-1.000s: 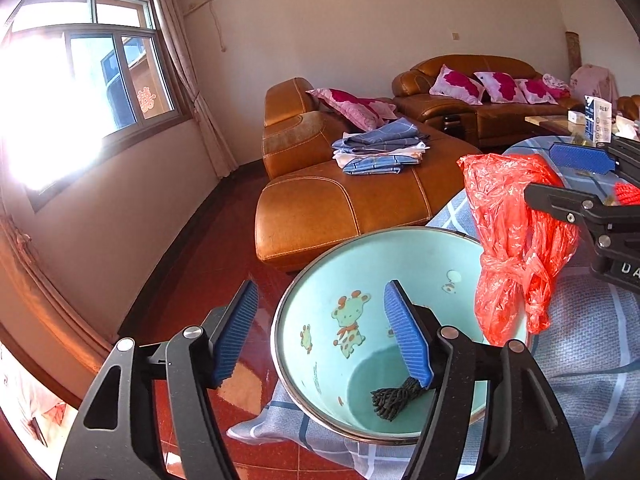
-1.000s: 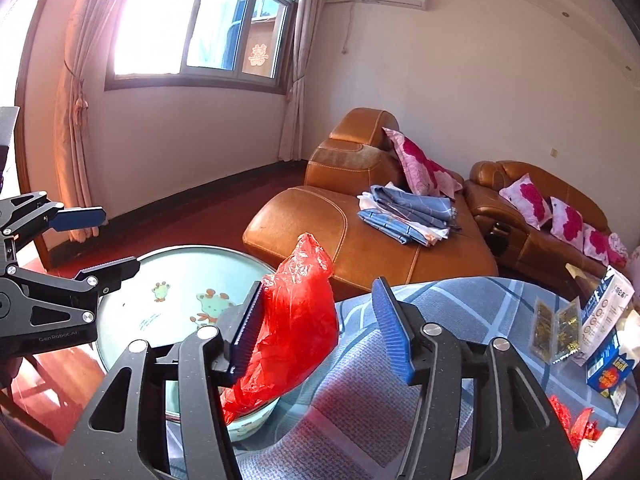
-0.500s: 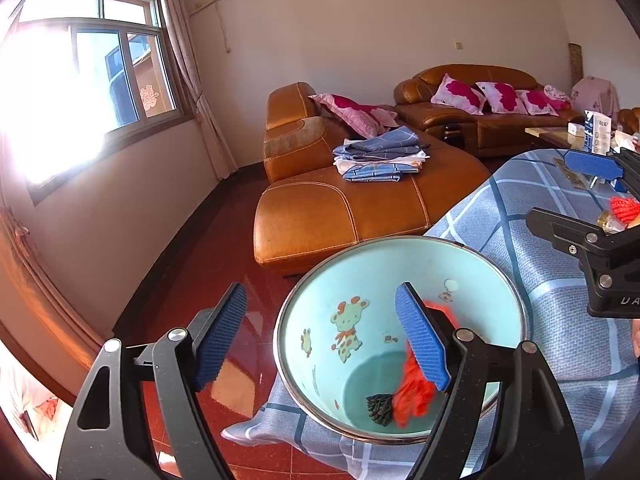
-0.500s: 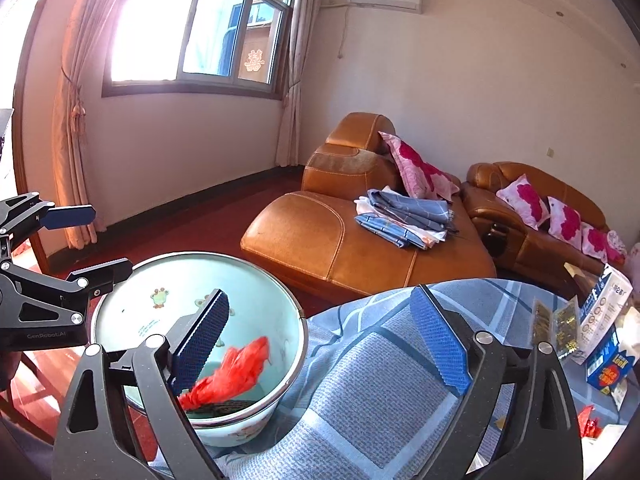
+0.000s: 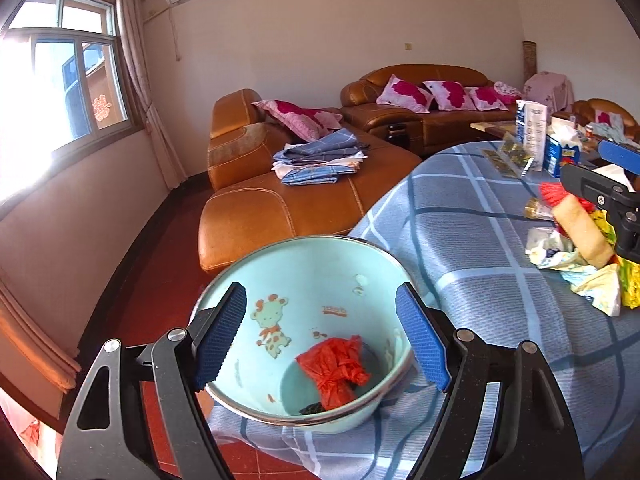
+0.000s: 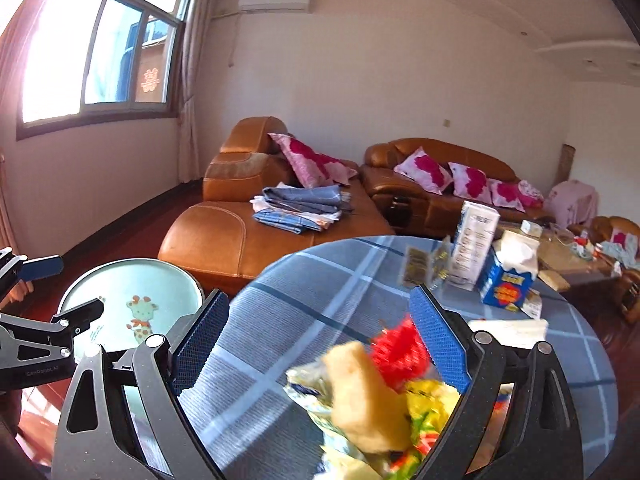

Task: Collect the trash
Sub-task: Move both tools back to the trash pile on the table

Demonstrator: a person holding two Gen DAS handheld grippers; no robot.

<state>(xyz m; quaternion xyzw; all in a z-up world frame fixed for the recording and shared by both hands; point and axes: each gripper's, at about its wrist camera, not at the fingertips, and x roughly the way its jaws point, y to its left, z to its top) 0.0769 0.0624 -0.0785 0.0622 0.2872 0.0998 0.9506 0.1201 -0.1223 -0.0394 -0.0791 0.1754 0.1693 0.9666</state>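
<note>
Trash pile (image 6: 384, 396) lies on table (image 5: 460, 240), right of bowl (image 5: 304, 264) (red bag (image 5: 334, 372) inside). Right gripper (image 6: 320, 340) and left gripper (image 5: 320, 336): wide, nothing held. Yellow roll (image 6: 364, 396) should be grabbed mid-body.

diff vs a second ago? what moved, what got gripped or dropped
The right gripper let go of the red plastic bag, which fell into the basin beside the dark scrap. Its jaws have just been opening, and it swung over to the trash pile. The left gripper opened a bit wider, empty. Basin and tablecloth stayed put.
</note>
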